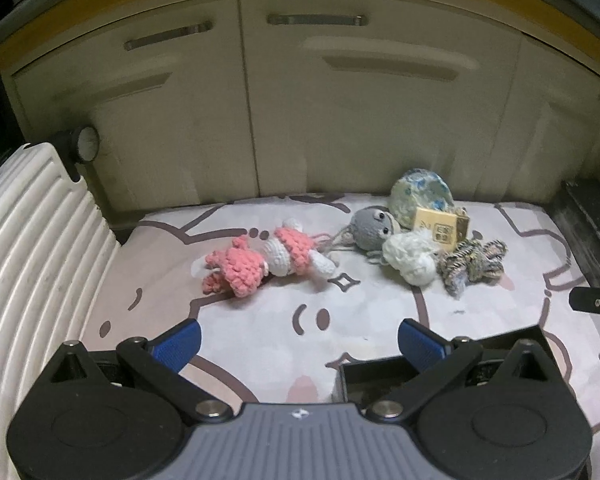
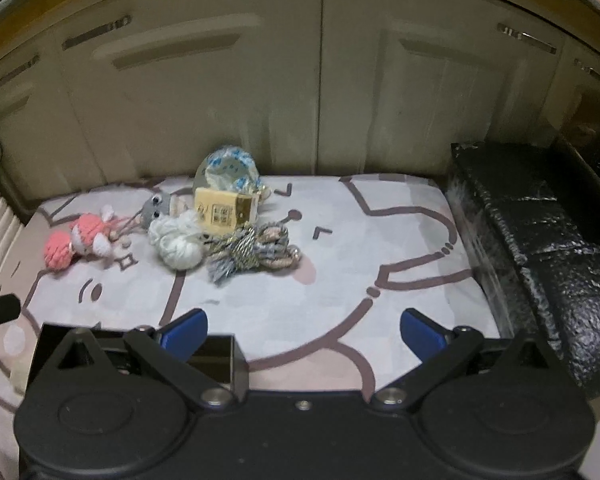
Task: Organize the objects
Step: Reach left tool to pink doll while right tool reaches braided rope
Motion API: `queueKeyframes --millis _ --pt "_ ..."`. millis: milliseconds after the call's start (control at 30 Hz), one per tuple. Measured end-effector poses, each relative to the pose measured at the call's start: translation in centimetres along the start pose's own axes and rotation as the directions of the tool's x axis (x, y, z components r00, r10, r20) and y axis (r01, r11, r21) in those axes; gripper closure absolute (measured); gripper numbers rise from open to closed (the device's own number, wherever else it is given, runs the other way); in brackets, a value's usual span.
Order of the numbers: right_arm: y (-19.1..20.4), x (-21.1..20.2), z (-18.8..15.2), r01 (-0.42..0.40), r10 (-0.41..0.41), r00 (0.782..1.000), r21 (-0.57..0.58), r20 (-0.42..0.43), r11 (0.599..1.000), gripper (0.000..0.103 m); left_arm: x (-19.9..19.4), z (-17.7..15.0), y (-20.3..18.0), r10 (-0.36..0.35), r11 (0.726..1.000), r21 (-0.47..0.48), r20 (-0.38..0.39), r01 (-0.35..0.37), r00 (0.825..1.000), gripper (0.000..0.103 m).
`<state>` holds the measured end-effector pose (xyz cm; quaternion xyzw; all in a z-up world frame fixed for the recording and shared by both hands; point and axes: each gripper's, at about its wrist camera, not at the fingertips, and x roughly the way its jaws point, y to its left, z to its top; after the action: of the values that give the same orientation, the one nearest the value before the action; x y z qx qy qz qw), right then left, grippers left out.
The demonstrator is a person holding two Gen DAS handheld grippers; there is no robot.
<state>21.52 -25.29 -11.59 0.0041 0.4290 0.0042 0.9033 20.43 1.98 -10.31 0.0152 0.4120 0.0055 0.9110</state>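
Cream cabinet doors [image 1: 284, 92] with bar handles back the scene; in front of them lies a mat [image 1: 260, 320] printed with cartoon outlines in pink, white and brown. White ribbed suitcase [image 1: 32, 248] sits at the mat's left edge, a crinkly black-wrapped block [image 2: 540, 248] at its right edge. Left tongs [image 1: 299, 342] spread wide, nothing between the blue pads, hanging over the near part of the mat. Right tongs [image 2: 303, 334] likewise spread and empty. Black open-top box [image 1: 440, 364] sits on the near mat, partly hidden behind the left tongs' right finger; in the right wrist view the same box is at lower left behind the right tongs' left finger. Contents not visible. Toys are all on the far half of the mat, near the cabinet. Pink-and-white crochet doll [image 1: 266, 258] lies on its side, alone to the left. Cluster to its right: grey crochet creature [image 1: 370, 226] with bead eyes, white yarn ball [image 1: 410, 256] touching it in front, multicolour yarn bundle [image 1: 470, 262] just right of the white ball. Behind these, a small tan carton [image 1: 440, 228] with printed marks, and a blue-speckled clear bag [image 1: 420, 194] propped against the cabinet base. Both frames a bit blurred, print on the carton unreadable.
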Motion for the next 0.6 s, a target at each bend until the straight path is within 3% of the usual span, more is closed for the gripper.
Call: queueKeyframes --millis 233,400,600 --pt "-0.7 1.8 0.9 0.007 -0.008 1.000 0.062 0.014 0.998 0.000 0.8 0.2 1.0 -0.031 0.999 -0.034 0.032 0.032 0.999 0.000" --pt "-0.7 3.1 1.2 0.012 -0.013 0.999 0.029 0.041 1.000 0.000 1.9 0.7 1.5 -0.017 0.999 -0.036 0.061 0.019 0.998 0.000" --pt "-1.4 5.3 1.6 0.018 -0.019 1.000 0.047 0.022 0.999 0.000 4.7 1.2 2.2 0.020 1.000 -0.017 0.011 -0.020 1.000 0.000"
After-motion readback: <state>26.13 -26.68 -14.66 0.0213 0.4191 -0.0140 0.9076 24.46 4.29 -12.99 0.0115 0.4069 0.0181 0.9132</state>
